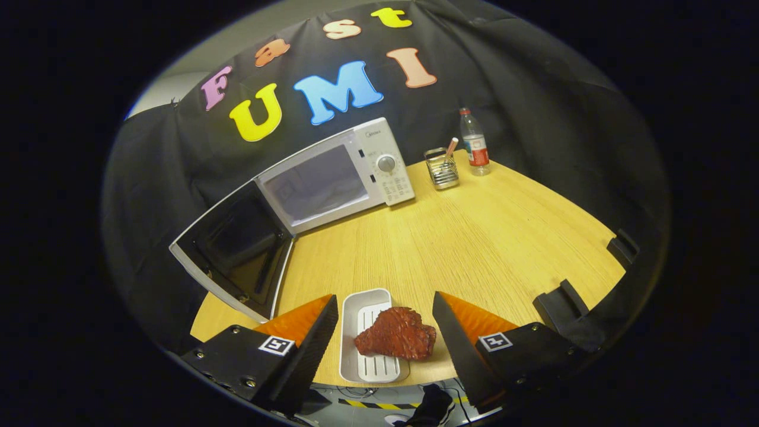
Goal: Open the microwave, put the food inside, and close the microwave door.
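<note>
1. Our tongs (385, 332) are spread wide, pinching nothing.
2. The meat (396, 341) lies on its tray (370, 308) between the fingers.
3. The microwave (332, 178) stands open beyond, leftward.

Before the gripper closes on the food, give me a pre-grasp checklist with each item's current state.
1. Microwave door open: ok, it swings wide toward the table edge.
2. Gripper open: ok, fingers spread and touching nothing.
3. Food between the fingers: ok, the red piece lies across the white tray.
4. Food centred on tray: not ok, it overhangs the tray's side.
5. Cavity free for the food: cannot tell, the interior is dim.
6. Path across the table to the microwave: ok, the cup and bottle stand off to the side.
</note>
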`<action>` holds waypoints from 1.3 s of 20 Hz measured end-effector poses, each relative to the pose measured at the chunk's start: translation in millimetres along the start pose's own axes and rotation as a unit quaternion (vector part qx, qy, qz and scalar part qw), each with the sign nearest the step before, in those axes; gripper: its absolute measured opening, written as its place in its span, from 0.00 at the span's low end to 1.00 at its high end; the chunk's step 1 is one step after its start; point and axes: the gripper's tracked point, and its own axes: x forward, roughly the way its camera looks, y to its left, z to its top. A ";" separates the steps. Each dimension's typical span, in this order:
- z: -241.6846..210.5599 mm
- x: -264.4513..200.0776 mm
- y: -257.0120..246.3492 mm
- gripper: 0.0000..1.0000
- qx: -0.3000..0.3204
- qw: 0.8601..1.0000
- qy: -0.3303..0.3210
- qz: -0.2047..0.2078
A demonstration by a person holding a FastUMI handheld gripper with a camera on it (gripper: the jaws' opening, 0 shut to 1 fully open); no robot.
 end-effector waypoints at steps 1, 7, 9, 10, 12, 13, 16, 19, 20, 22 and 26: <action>-4.6 2.3 -4.1 0.97 0.012 1.000 0.006 -0.002; -33.3 13.2 -12.3 0.74 0.092 0.994 0.054 0.000; -41.5 14.5 -11.3 0.57 0.107 0.992 0.067 0.004; -43.5 14.1 -5.6 0.48 0.117 0.990 0.074 0.016; -42.7 16.4 -8.7 0.48 0.128 0.989 0.076 0.016; -41.6 10.5 -6.8 0.30 0.135 0.988 0.077 0.018; -30.0 10.6 7.4 0.16 0.151 0.986 0.059 0.040; -28.2 9.8 11.1 0.11 0.128 0.989 0.057 0.045; -27.5 8.7 12.6 0.11 0.125 0.990 0.057 0.043; -22.2 6.3 13.4 0.11 0.119 0.991 0.054 0.038; 5.1 -2.5 21.8 0.11 0.112 0.992 0.039 0.040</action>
